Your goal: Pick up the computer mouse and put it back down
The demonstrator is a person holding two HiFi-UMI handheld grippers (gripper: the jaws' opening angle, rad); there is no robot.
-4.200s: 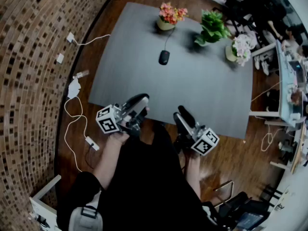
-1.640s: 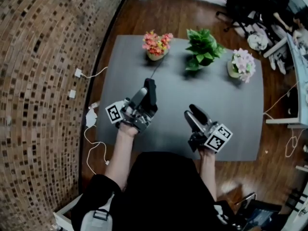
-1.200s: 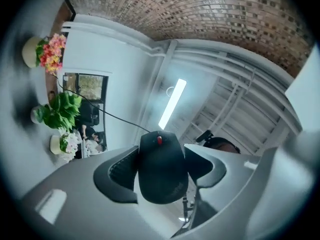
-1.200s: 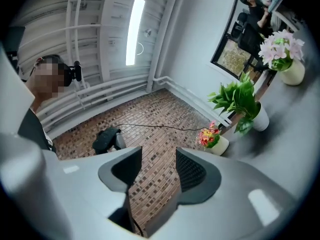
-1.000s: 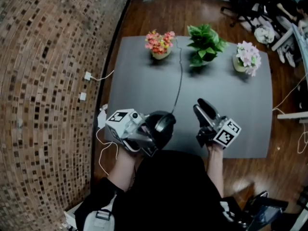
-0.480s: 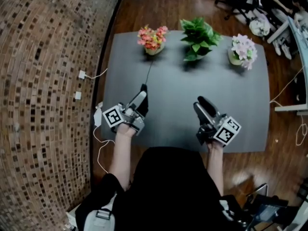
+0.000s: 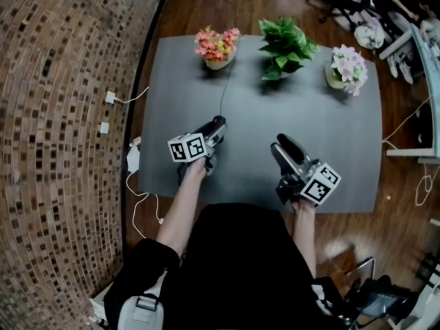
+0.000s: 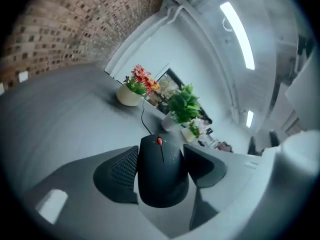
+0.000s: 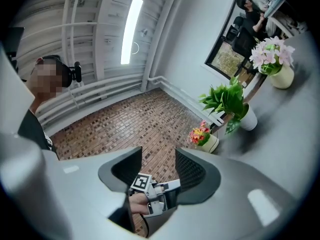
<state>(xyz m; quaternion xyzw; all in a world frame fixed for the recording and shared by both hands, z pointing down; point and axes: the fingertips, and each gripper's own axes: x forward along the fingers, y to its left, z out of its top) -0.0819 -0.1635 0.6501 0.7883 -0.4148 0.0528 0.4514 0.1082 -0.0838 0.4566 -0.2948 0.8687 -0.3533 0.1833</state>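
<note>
The left claw [image 7: 214, 129], at about 8 o'clock of the surface [image 7: 330, 143], grips the computer mouse [image 8: 161, 176] by its flanks, one pad on each side. The mouse points toward 12 o'clock and is pitched nose-down. Whether its underside already touches cannot be told. Judging by this, the put-down is the step in hand. It goes best if the wrist levels out first, so that the base meets the surface flat and not nose first. Only then should the pads part, and the claw draw back toward 6 o'clock. The cable [image 7: 221, 91] runs toward the flower pot [image 7: 217, 62] at 12 o'clock and needs slack. The right claw [image 7: 282, 146], at 5 o'clock, is wide and empty, and should stay clear.
</note>
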